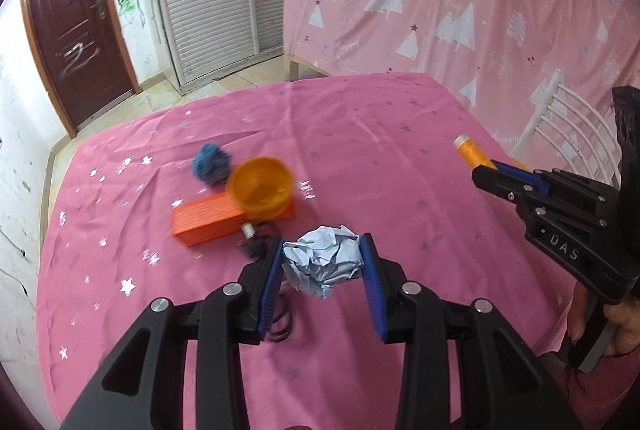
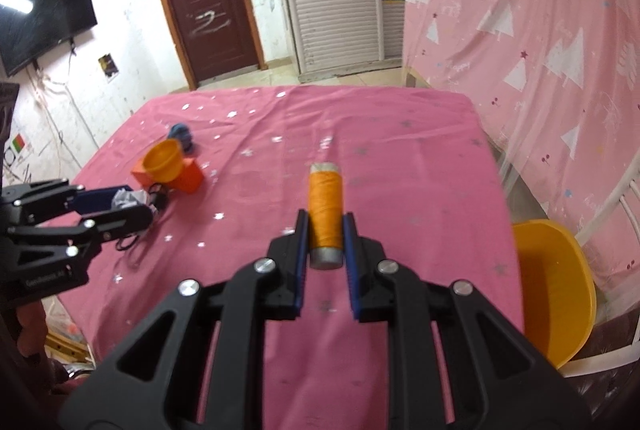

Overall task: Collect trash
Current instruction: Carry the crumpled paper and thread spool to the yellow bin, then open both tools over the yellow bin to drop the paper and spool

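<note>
Both tools loaded, mid-collection.

Left tool [image 1: 322, 262], low centre of its view, clamped on the crumpled paper ball [image 1: 322, 264]; right tool [image 2: 325, 242] pinching the orange thread spool [image 2: 326, 213] above the pink worktop [image 2: 400, 157]. Probably next: carrying both to the yellow bin [image 2: 554, 290] at lower right (presumably the trash container), then releasing over its mouth.

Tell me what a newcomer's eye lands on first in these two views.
First, the crumpled pale-blue paper ball clamped in the left gripper above the pink star-print tablecloth. Next, the orange thread spool pinched in the right gripper. Farther left, an orange plastic cup sits on an orange box.
</note>
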`<act>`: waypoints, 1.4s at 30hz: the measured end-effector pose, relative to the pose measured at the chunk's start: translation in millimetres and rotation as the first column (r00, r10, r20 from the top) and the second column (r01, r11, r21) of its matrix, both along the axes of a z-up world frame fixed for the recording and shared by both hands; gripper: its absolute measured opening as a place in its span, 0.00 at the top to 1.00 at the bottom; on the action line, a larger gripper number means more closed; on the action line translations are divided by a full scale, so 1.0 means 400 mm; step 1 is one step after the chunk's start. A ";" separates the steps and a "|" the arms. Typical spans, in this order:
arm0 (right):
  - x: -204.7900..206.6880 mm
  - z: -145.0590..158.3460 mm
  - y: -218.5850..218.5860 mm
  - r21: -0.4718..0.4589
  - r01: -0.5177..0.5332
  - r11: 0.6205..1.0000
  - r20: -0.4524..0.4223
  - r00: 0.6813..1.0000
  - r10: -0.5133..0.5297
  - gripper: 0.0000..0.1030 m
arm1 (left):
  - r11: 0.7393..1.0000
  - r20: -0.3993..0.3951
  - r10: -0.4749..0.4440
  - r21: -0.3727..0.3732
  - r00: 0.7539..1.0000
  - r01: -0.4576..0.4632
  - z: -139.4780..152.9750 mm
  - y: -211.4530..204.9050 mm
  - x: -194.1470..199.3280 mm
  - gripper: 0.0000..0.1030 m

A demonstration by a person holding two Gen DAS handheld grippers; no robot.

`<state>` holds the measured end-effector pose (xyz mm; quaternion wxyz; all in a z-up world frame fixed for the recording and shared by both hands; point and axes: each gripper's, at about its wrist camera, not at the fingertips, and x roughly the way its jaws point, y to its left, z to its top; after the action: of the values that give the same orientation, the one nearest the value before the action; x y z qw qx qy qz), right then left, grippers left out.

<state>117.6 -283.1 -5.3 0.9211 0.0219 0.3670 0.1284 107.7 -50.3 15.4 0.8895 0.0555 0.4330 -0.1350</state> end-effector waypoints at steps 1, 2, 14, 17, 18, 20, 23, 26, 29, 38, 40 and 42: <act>0.002 -0.001 -0.014 0.006 0.009 1.000 0.002 1.000 -0.009 0.85 | 1.000 -0.002 -0.006 0.004 1.000 0.006 0.000 -0.014 0.004 0.69; 0.002 -0.002 -0.027 0.010 0.017 1.000 0.003 1.000 -0.017 0.85 | 1.000 -0.002 -0.012 0.007 1.000 0.012 0.001 -0.028 0.006 0.69; 0.013 -0.041 -0.226 0.084 0.154 0.985 -0.002 0.988 -0.154 0.85 | 0.995 -0.017 -0.089 0.048 0.996 0.090 0.002 -0.193 0.057 0.69; 0.016 -0.047 -0.261 0.090 0.181 0.979 -0.001 0.983 -0.182 0.85 | 0.992 -0.017 -0.118 0.051 0.993 0.119 0.006 -0.241 0.067 0.69; 0.016 -0.048 -0.273 0.092 0.191 0.977 -0.001 0.981 -0.192 0.85 | 0.991 -0.017 -0.125 0.053 0.992 0.126 0.006 -0.253 0.069 0.69; 0.014 -0.053 -0.296 0.099 0.214 0.972 -0.006 0.977 -0.214 0.85 | 0.988 -0.019 -0.141 0.059 0.990 0.142 0.004 -0.286 0.076 0.69; 0.018 -0.070 -0.341 0.113 0.252 0.961 -0.017 0.968 -0.251 0.85 | 0.984 -0.029 -0.169 0.048 0.985 0.170 0.004 -0.335 0.087 0.69; 0.019 -0.083 -0.383 0.115 0.297 0.948 -0.029 0.955 -0.296 0.84 | 0.980 -0.058 -0.200 -0.006 0.978 0.200 0.006 -0.387 0.108 0.69; 0.020 -0.102 -0.421 0.126 0.332 0.935 -0.049 0.943 -0.328 0.84 | 0.972 -0.102 -0.229 -0.069 0.968 0.223 0.004 -0.442 0.137 0.69; 0.033 -0.156 -0.511 0.146 0.398 0.906 -0.113 0.916 -0.385 0.84 | 0.961 -0.158 -0.259 -0.143 0.953 0.237 -0.019 -0.601 0.203 0.69; 0.036 -0.167 -0.523 0.145 0.409 0.901 -0.126 0.911 -0.394 0.84 | 0.962 -0.170 -0.255 -0.145 0.952 0.232 -0.029 -0.628 0.217 0.65; 0.039 -0.178 -0.536 0.148 0.420 0.895 -0.138 0.905 -0.402 0.84 | 0.958 -0.192 -0.267 -0.161 0.944 0.238 -0.043 -0.647 0.222 0.57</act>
<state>133.0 -497.4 -76.4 0.9015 0.1860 0.3888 -0.0387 196.7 -309.1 -1.6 0.8152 0.0355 0.5045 -0.2823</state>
